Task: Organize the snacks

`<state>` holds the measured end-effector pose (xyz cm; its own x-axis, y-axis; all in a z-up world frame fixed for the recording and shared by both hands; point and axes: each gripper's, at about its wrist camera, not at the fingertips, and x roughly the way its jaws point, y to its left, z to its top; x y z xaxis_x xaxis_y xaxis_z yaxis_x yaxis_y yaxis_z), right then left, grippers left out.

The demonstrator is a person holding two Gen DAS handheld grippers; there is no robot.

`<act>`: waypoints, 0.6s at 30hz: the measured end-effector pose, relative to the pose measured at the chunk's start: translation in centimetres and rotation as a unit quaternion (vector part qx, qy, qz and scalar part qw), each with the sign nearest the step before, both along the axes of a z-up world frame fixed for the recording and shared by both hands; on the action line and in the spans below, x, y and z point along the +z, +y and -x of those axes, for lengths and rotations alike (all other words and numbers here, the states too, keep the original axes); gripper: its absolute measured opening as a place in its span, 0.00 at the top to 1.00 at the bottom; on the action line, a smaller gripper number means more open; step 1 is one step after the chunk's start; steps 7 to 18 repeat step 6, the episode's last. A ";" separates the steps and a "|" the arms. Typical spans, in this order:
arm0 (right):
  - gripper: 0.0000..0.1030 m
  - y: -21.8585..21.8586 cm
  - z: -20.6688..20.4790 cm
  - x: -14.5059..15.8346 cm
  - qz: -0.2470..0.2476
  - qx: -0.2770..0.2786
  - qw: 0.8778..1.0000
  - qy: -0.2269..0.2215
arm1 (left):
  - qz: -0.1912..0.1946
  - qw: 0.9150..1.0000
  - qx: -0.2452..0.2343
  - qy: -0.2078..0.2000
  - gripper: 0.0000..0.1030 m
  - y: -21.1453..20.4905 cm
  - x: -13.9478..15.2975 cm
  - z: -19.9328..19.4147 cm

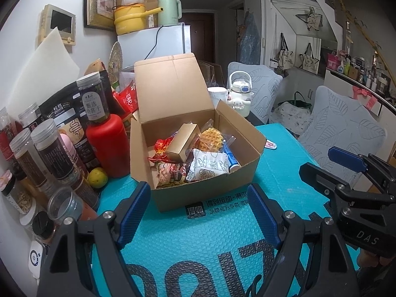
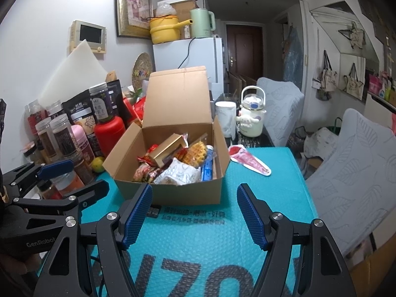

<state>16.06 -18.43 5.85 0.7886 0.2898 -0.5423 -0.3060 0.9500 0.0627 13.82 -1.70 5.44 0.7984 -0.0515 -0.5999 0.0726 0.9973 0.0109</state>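
Beyond cardboard box (image 2: 170,188), right of its far corner: red snack pouch (image 2: 248,163) flat on teal tabletop (image 2: 272,198), long axis running near-right to far-left. Nearer right claw (image 2: 194,212). Right claw and left claw (image 1: 198,215) both wide, empty.

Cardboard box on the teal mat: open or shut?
Open. The cardboard box has its lid flap standing upright behind, exposing the snacks inside.

"DAS" marks the right tongs (image 1: 346,170), "GenRobot" the left tongs (image 2: 74,175).
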 end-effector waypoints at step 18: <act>0.31 0.0 -0.2 -0.4 0.000 0.000 1.000 0.004 | 0.007 1.000 0.004 0.010 0.22 0.4 -0.4 -0.6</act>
